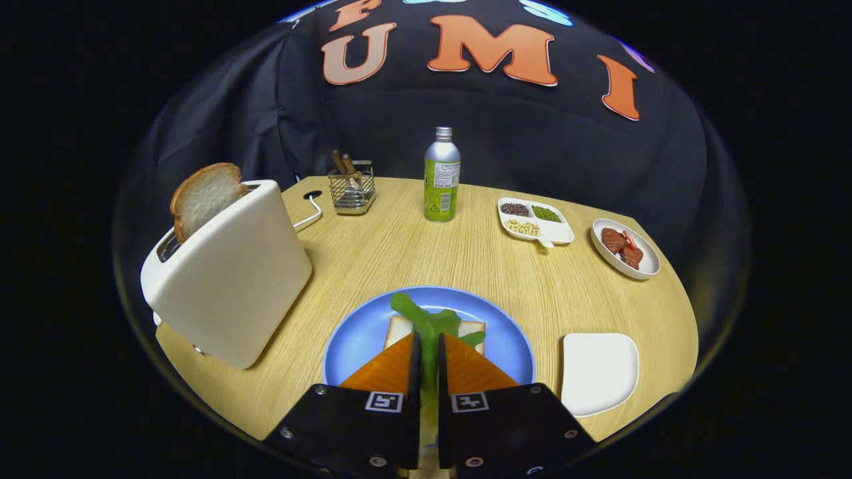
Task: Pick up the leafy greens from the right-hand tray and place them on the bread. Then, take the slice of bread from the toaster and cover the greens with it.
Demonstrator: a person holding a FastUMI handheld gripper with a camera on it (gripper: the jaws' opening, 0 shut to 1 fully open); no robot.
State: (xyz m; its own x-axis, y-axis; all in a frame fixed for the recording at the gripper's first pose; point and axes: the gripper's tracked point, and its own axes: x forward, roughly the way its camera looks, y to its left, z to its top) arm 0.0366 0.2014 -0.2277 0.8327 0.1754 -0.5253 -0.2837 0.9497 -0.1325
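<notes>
My claw [428,342] was clenched on the floppy green leafy stalk [426,318], both fingers pressing it from the sides, with its top sticking out just beyond my fingertips. I held it over the pale square slice of bread [399,327] lying on the round blue plate [359,339]. To my left stood the cream-white toaster [229,276], a browned-crust slice [203,196] poking up from its slot. The white square tray [599,372] sat just right of the plate on the light wooden table [466,259].
</notes>
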